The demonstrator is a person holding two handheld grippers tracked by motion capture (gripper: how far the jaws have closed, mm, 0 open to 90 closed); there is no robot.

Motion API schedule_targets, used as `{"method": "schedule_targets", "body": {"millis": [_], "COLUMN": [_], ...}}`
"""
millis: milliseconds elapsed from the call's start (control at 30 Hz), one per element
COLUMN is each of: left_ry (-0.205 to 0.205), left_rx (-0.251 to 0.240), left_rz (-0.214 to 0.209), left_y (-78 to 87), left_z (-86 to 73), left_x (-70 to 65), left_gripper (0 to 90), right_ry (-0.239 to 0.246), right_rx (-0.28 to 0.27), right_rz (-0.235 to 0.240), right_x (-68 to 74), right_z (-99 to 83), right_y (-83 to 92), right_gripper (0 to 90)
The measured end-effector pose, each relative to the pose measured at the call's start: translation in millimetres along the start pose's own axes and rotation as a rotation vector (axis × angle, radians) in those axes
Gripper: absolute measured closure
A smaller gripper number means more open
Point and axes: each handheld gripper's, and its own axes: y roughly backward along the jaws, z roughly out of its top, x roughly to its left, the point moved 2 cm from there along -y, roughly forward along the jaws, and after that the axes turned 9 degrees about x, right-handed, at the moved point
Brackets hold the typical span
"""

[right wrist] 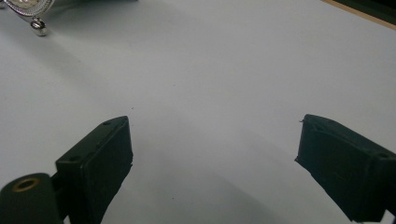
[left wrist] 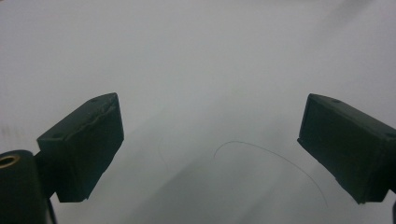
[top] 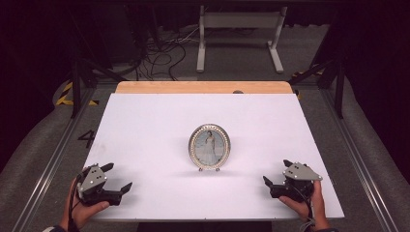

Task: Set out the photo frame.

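An oval silver picture frame (top: 209, 147) with a portrait stands upright on small feet in the middle of the white table (top: 145, 121). My left gripper (top: 117, 177) rests near the front left corner, open, with bare table between its jaws (left wrist: 210, 135). At the front right, my right gripper (top: 276, 173) is open too, nothing between its jaws (right wrist: 212, 149). The bottom edge and one foot of the picture frame (right wrist: 29, 9) show at the top left of the right gripper view. Both grippers lie well apart from the frame.
A wooden strip (top: 203, 87) runs along the table's far edge. Beyond it are a white metal stand (top: 239, 34) and cables (top: 159, 55) on the floor. Metal rails (top: 53, 159) flank the table on both sides. A thin hair lies on the table (left wrist: 275, 161).
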Motion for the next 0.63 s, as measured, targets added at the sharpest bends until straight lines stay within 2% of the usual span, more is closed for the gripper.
{"method": "schedule_targets", "body": {"millis": [400,633], "left_ry": [-0.003,-0.002], "left_rx": [0.004,0.006], "left_rz": [-0.004,-0.011], "left_y": [-0.7,-2.7], "left_z": [-0.2,0.8], "left_x": [0.2,0.7], "left_gripper": [6.9,7.0], "right_ry": [0.006,-0.012], "right_rx": [0.006,0.005], "right_rz": [0.002,0.006], "right_x": [0.7,-0.9], "right_z": [-0.3,-1.2], "right_y": [-1.5,-2.3], "right_gripper": [10.0,10.0]}}
